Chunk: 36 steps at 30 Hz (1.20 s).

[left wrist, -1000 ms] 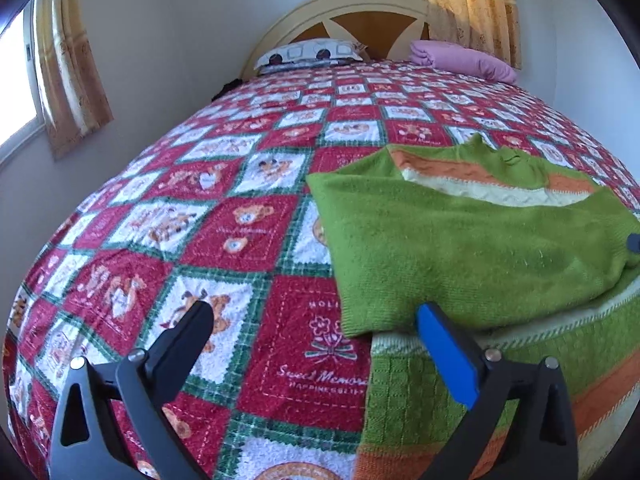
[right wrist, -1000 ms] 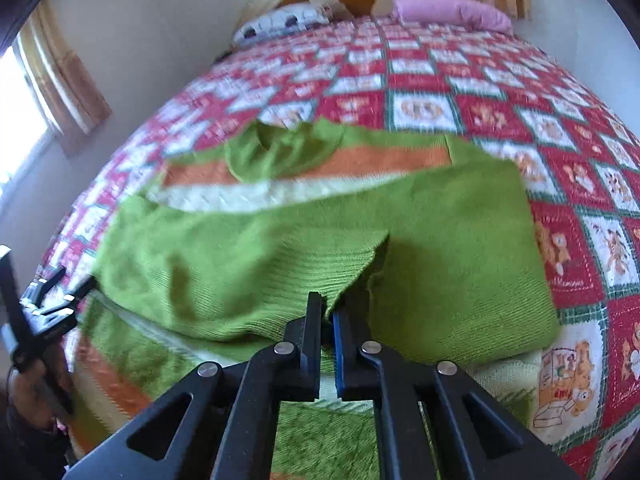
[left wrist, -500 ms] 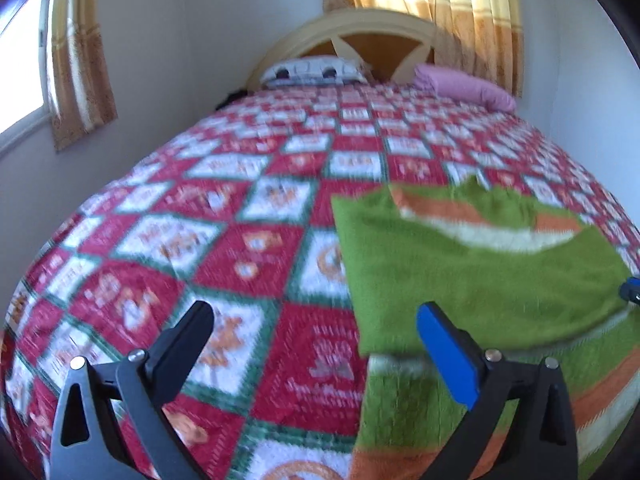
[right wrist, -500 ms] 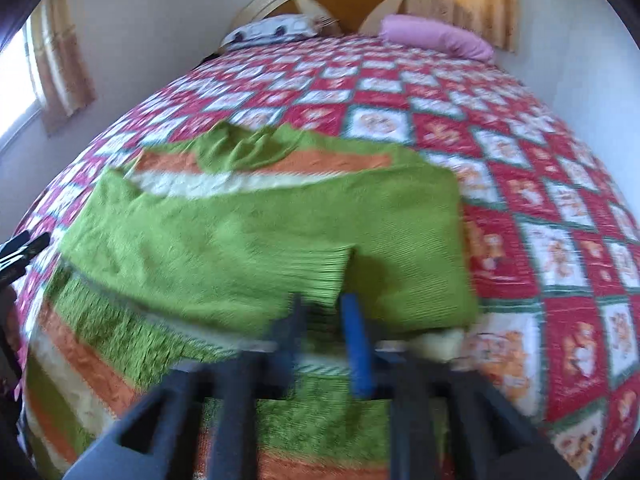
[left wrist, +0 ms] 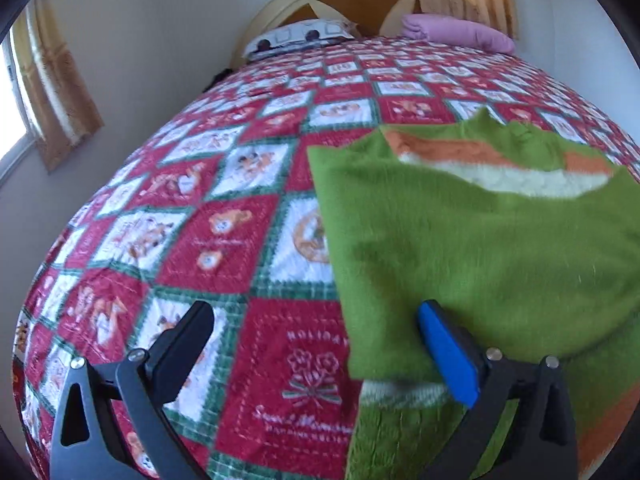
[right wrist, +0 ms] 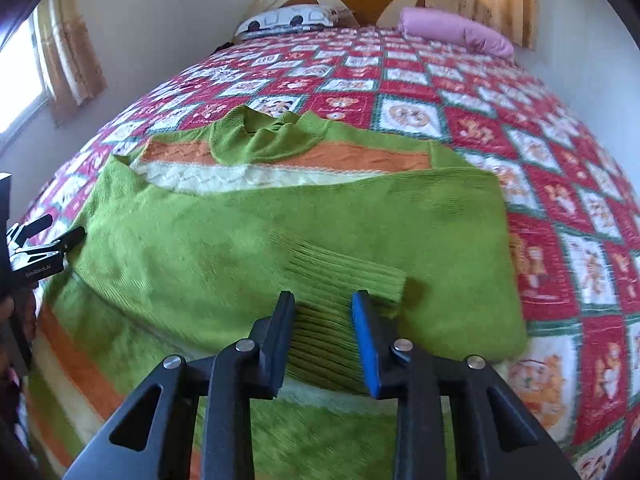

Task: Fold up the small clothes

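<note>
Right gripper (right wrist: 323,334): jaws part-open and closing, the ribbed sleeve cuff (right wrist: 352,280) lying between them; pads not visibly pressing it. Likely positioned to take the cuff again.

Left gripper (left wrist: 316,354): jaws spread wide, empty; the blue pad hangs over the sweater's near left edge, the black one over bare quilt. Likely placed to take that side edge.

Green knit sweater (right wrist: 280,220): beyond both jaws, flat on the bed, sleeves folded across the body, orange and cream bands showing near the collar (right wrist: 256,136).

Patchwork quilt (left wrist: 168,216): beneath all. Pillows (right wrist: 456,28) far off at the headboard.
</note>
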Each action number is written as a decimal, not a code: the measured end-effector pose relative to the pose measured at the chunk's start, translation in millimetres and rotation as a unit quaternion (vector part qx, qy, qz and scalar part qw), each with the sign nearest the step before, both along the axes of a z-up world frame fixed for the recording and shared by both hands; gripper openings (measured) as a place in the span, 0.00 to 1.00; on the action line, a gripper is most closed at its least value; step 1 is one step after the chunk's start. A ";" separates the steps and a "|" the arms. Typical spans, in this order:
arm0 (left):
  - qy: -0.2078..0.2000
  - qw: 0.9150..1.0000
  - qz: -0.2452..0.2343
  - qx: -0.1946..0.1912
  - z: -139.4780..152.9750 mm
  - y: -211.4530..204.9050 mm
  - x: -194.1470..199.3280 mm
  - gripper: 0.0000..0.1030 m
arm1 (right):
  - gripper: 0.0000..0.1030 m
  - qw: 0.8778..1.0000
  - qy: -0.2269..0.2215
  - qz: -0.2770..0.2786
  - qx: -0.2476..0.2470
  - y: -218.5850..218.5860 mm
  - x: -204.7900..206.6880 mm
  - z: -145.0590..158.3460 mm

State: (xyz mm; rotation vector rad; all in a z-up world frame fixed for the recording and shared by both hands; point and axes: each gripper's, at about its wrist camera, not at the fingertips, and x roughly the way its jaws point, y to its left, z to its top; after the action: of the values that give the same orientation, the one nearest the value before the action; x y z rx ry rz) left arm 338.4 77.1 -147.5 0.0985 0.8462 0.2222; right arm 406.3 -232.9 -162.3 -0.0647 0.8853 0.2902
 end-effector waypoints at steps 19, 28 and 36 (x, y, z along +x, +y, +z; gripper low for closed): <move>-0.001 0.995 0.002 -0.102 -2.1 23.6 -19.0 1.00 | 0.41 1.000 -0.028 -0.004 0.000 -9.0 -22.4 8.1; 0.005 0.990 0.037 -0.137 -6.8 42.2 -19.3 1.00 | 0.53 0.999 -0.013 -0.030 0.018 -24.6 -38.9 1.8; 0.001 0.990 0.070 -0.125 -8.8 46.9 -21.9 1.00 | 0.56 0.998 -0.010 -0.025 0.048 -32.8 -70.7 13.5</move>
State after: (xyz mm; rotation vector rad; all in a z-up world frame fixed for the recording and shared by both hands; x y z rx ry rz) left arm 316.5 124.0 -156.3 -0.1960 0.8769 0.2456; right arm 335.6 -265.7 -148.8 0.0429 0.8508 0.2844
